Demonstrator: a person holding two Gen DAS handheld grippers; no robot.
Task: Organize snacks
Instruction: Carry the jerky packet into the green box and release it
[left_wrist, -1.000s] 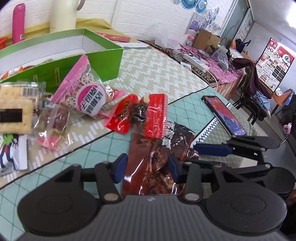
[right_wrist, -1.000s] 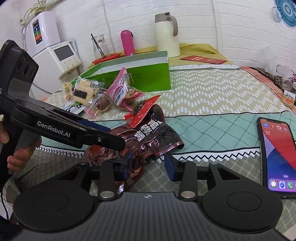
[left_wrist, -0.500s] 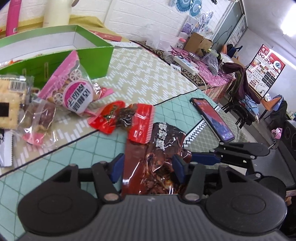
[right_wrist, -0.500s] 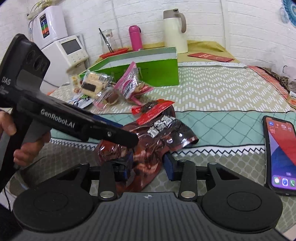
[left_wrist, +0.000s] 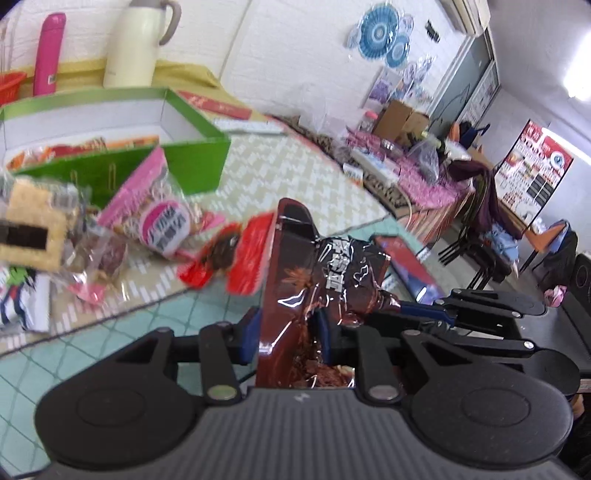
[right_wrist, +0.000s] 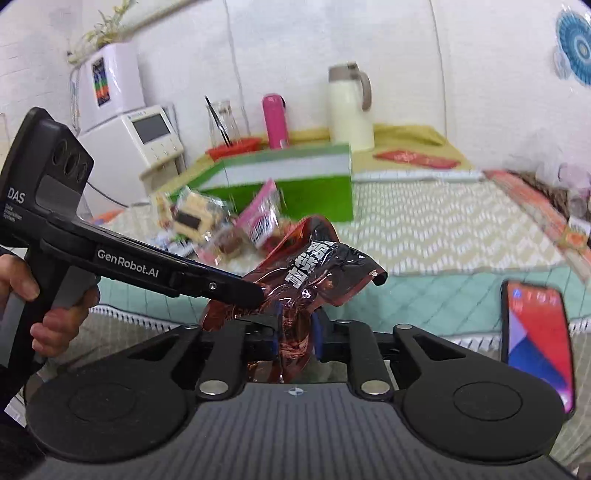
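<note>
A dark red-brown snack bag (left_wrist: 317, 280) with white lettering is held off the table by both grippers. My left gripper (left_wrist: 286, 334) is shut on its lower end. My right gripper (right_wrist: 295, 332) is shut on the same snack bag (right_wrist: 314, 273) from the other side; its fingers (left_wrist: 424, 308) show at right in the left wrist view. An open green box (left_wrist: 192, 155) holding some snacks stands at the back. In front of it lie a pink packet (left_wrist: 159, 214), a red packet (left_wrist: 236, 258) and a cracker pack (left_wrist: 33, 225).
A phone (right_wrist: 535, 332) lies on the table at right. A cream thermos jug (right_wrist: 349, 107) and a pink bottle (right_wrist: 275, 120) stand behind the box. A white appliance (right_wrist: 133, 144) is at the back left. The table edge runs along the right.
Both grippers have closed on the brown snack bag and lifted it off the table. The views have tilted upward and blurred with motion.
</note>
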